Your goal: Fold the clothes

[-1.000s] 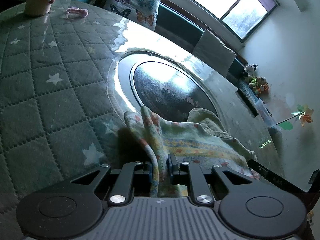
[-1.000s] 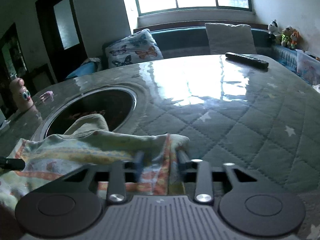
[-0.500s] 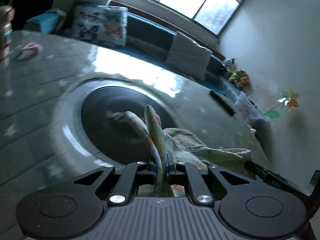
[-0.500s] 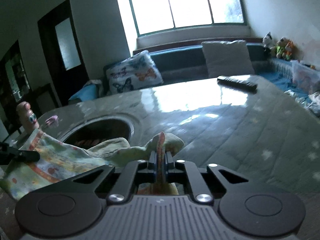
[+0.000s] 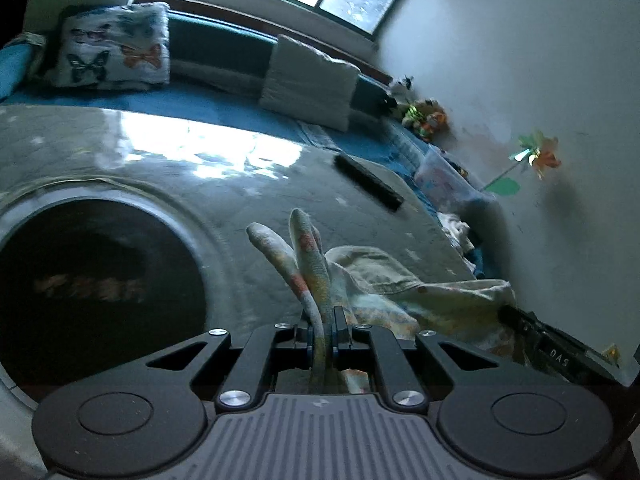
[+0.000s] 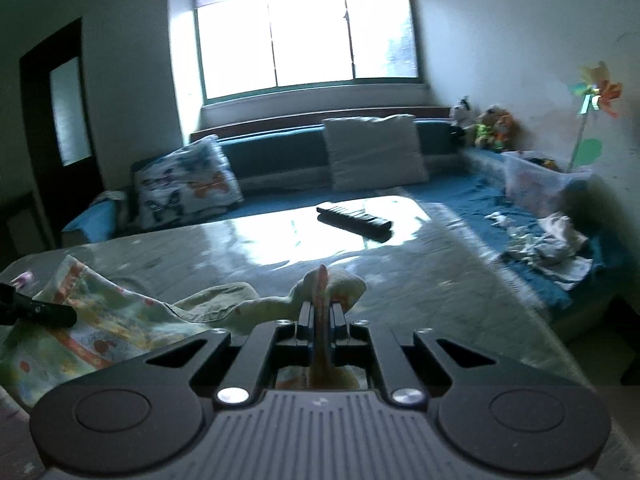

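Pinching one patterned garment [image 5: 400, 280] at two spots, left gripper [image 5: 323, 334] and right gripper [image 6: 320, 330] alike clamped tight on bunched edges of cloth poking up between the fingers. Hanging slack between the two grips, raised above the quilted table cover [image 6: 420, 280], rumpled and sagging, with no crisp crease or flat stacked layers showing anywhere. Judging by that: held aloft mid-fold, fitting either a spread-out before laying flat or a carry-over of one half onto the other, with the neat folded bundle yet to appear.
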`<state>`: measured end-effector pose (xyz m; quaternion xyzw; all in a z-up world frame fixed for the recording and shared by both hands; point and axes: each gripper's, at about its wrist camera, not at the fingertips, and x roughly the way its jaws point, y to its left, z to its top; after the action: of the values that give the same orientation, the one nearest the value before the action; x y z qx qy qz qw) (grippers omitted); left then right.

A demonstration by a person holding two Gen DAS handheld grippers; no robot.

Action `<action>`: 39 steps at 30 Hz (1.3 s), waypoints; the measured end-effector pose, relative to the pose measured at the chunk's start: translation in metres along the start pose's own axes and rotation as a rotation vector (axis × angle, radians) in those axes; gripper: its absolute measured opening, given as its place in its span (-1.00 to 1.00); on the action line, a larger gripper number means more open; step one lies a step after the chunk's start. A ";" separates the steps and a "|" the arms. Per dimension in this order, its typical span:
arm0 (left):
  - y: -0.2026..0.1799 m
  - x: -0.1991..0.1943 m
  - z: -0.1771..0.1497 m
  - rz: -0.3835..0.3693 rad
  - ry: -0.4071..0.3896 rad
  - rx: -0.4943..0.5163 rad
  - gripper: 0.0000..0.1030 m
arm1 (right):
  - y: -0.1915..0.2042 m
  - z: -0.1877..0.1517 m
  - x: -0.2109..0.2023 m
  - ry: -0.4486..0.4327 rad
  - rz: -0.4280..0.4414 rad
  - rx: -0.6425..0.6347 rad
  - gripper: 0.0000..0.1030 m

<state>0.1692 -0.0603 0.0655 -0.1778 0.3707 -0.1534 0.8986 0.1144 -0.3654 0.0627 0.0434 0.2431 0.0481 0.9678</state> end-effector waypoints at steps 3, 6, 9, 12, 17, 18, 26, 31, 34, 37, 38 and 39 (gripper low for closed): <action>-0.015 0.018 0.009 -0.005 0.016 0.020 -0.83 | -0.019 0.007 0.005 -0.011 -0.040 0.010 -0.88; -0.025 0.033 0.015 -0.009 0.023 0.031 -0.83 | -0.035 0.014 0.010 -0.018 -0.070 0.021 -0.88; -0.035 0.046 0.019 -0.009 0.033 0.049 -0.83 | -0.048 0.016 0.014 -0.019 -0.096 0.029 -0.88; -0.042 0.058 0.020 -0.003 0.047 0.065 -0.83 | -0.058 0.016 0.018 -0.017 -0.116 0.033 -0.88; -0.042 0.074 0.016 0.010 0.084 0.076 -0.83 | -0.069 0.010 0.029 0.006 -0.136 0.040 -0.88; -0.042 0.076 0.014 0.013 0.090 0.079 -0.83 | -0.071 0.008 0.031 0.012 -0.139 0.042 -0.88; -0.035 0.083 0.008 0.055 0.117 0.087 -0.76 | -0.079 -0.005 0.041 0.062 -0.170 0.067 -0.86; -0.032 0.080 0.007 0.082 0.110 0.097 -0.46 | -0.081 -0.007 0.043 0.073 -0.191 0.081 -0.80; -0.031 0.078 0.007 0.094 0.101 0.104 -0.31 | -0.078 -0.008 0.042 0.074 -0.178 0.072 -0.77; -0.032 0.077 0.005 0.102 0.098 0.119 -0.20 | -0.072 -0.010 0.042 0.079 -0.149 0.068 -0.64; -0.033 0.076 0.004 0.105 0.097 0.126 -0.18 | -0.069 -0.010 0.042 0.081 -0.138 0.069 -0.63; -0.033 0.076 0.003 0.107 0.098 0.133 -0.15 | -0.067 -0.011 0.042 0.082 -0.126 0.068 -0.58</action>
<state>0.2179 -0.1204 0.0350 -0.0901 0.4122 -0.1378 0.8961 0.1511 -0.4263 0.0264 0.0590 0.2864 -0.0196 0.9561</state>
